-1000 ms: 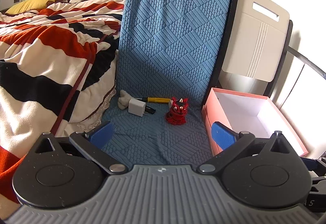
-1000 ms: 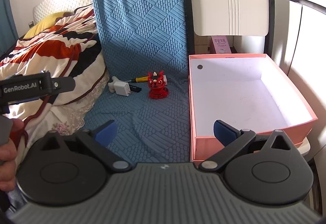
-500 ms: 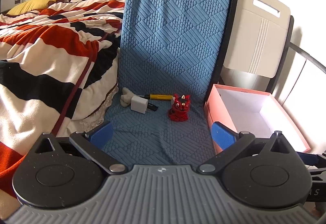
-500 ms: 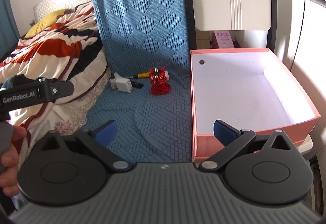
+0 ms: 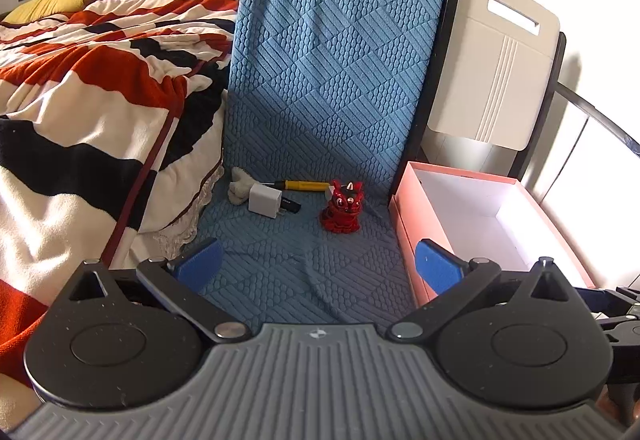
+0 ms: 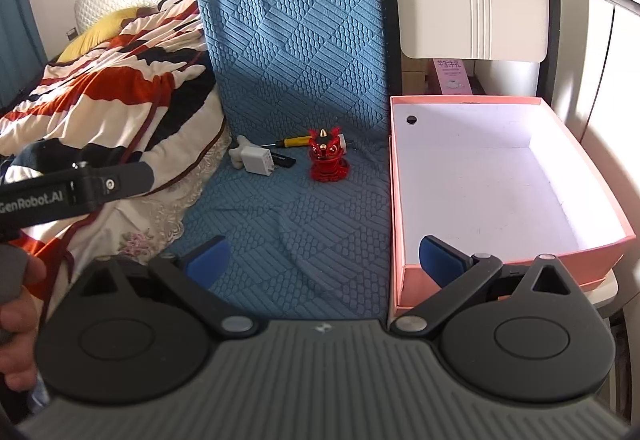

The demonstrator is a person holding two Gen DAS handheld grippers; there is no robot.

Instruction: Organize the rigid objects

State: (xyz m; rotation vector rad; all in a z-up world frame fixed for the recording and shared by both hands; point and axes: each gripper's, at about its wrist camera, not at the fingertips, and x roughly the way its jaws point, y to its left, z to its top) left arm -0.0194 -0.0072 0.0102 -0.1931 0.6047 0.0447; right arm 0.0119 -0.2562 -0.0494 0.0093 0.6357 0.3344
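Since a second ago we have drawn both grippers slightly back: left gripper (image 5: 316,264) and right gripper (image 6: 324,258) hover with fingers spread, holding nothing. Ahead on the blue mat (image 6: 288,224) stands the glossy red lion figurine (image 6: 329,156), beside a white charger (image 6: 257,160) and yellow screwdriver (image 6: 294,140), left of the empty pink box (image 6: 516,268).

Both views have shifted over the last 1 second. In the left wrist view the red figurine (image 5: 342,211) and white charger (image 5: 264,201) sit a little right of where they were, and the pink box (image 5: 412,216) has slid right. In the right wrist view the left gripper's (image 6: 76,190) arm reaches farther in, and the figurine sits slightly higher and farther right.
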